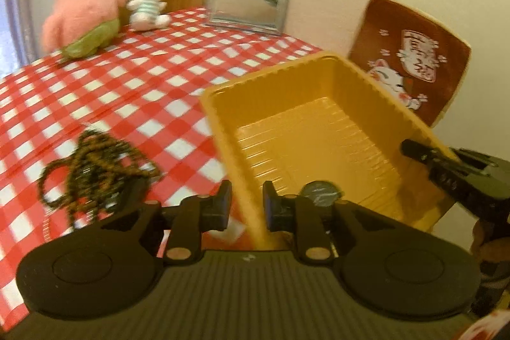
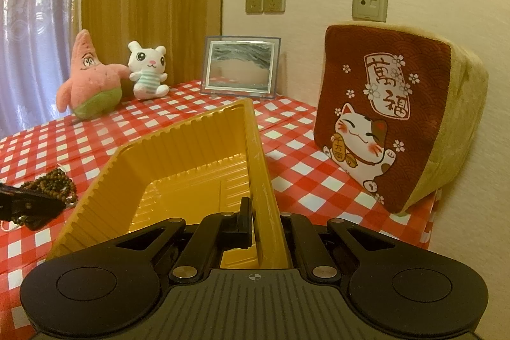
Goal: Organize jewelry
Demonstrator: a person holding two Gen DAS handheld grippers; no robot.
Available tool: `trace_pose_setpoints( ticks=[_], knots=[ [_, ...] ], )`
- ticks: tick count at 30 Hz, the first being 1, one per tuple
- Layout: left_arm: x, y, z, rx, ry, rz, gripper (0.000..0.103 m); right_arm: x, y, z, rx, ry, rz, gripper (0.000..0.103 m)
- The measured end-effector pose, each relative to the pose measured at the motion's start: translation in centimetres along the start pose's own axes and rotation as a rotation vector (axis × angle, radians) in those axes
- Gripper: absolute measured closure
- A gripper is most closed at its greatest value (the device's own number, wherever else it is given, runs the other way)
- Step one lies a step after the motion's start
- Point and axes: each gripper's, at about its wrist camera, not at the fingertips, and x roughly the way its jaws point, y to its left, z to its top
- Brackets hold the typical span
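Observation:
A yellow plastic tray [image 1: 271, 75] sits on the red checked tablecloth [image 1: 134, 91]. My left gripper [image 1: 247, 206] straddles the tray's left wall; the jaws stand a little apart and do not seem to press on it. A dark round piece [image 1: 322, 192], perhaps a watch face, lies in the tray's near corner. A heap of brown bead strings [image 1: 95, 168] lies on the cloth left of the tray. In the right wrist view my right gripper [image 2: 264, 219] is shut on the right wall of the tray [image 2: 191, 148]. The bead strings [image 2: 54, 184] show at the left.
At the back of the table stand a pink star plush [image 2: 89, 82], a white bunny plush [image 2: 148, 72] and a picture frame [image 2: 240, 67]. A red cat-print cushion [image 2: 392, 117] leans on the wall at the right, near the table's edge.

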Motion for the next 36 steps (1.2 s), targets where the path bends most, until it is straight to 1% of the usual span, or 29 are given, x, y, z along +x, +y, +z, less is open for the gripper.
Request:
trace_pose_setpoints(
  ticks=[5,10,12,14,16,31,36],
  knots=[
    [-0.6,2.7,-1.4,-0.006,0.026,0.1,0.083,0.0,0.1,0.0,0.002,0.001,0.0,0.098],
    [-0.5,5.1,-2.2,-0.023,0.043,0.168,0.082,0.0,0.2,0.0,0.0,0.002,0.0,0.098],
    [-0.4,5.7,-2.2,-0.027,0.046,0.189,0.079,0.0,0.2,0.0,0.0,0.001,0.0,0.098],
    [-0.1,6.1,-2.3,-0.025,0.048,0.209,0.07,0.0,0.1,0.0,0.001,0.001,0.0,0.098],
    [0.3,6.2,-2.3,-0.012,0.05,0.228,0.07,0.0,0.0,0.1,0.002,0.001,0.0,0.098],
    [3.3,6.2,-2.0,0.04,0.072,0.251,0.07,0.0,0.2,0.1,0.0,0.002,0.001,0.098],
    [4.4,6.3,-1.9,0.034,0.091,0.255,0.07,0.0,0.3,0.0,0.0,0.004,0.0,0.098]
  ],
)
